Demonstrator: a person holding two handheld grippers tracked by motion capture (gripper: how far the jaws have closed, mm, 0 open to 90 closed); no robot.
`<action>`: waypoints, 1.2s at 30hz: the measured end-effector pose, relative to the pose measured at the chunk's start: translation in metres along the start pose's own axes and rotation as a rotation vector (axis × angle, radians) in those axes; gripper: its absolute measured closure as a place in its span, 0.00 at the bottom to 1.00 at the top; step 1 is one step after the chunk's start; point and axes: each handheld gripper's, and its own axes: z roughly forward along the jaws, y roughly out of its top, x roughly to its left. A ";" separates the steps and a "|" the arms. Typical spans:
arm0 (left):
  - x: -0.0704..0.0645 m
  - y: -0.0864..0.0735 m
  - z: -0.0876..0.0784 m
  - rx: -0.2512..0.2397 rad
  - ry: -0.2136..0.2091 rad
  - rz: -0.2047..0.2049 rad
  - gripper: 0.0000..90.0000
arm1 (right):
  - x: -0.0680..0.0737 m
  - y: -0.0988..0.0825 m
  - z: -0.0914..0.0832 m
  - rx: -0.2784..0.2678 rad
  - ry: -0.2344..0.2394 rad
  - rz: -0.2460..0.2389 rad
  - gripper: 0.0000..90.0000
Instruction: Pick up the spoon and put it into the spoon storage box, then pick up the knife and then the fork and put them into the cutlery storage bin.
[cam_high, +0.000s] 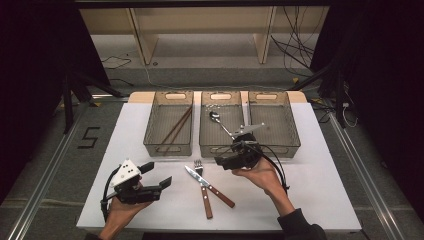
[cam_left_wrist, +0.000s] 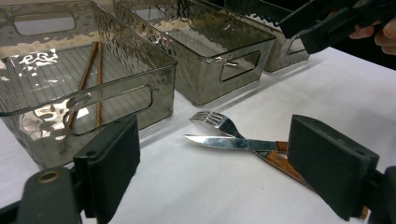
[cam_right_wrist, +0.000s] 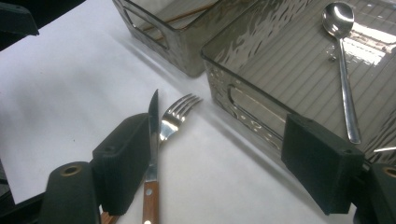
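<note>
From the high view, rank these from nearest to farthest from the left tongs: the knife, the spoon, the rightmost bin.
Measured from the left tongs:
1. Knife, on the table just to their right, crossed with the fork.
2. Spoon, farther back, inside the middle bin.
3. Rightmost bin, at the far right of the row, beyond the right tongs.

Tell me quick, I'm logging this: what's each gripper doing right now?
Left gripper: open, holding nothing.
Right gripper: open, holding nothing, near the knife and fork.
</note>
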 end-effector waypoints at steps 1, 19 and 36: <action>0.000 0.000 0.000 0.000 0.000 0.000 0.19 | 0.001 -0.001 0.000 0.002 0.000 0.000 0.27; 0.000 0.001 -0.001 -0.008 0.003 -0.007 0.19 | 0.012 -0.022 0.008 0.087 0.030 -0.014 0.25; 0.000 0.001 -0.001 -0.006 0.001 -0.003 0.19 | 0.019 -0.037 0.016 0.146 0.039 -0.019 0.23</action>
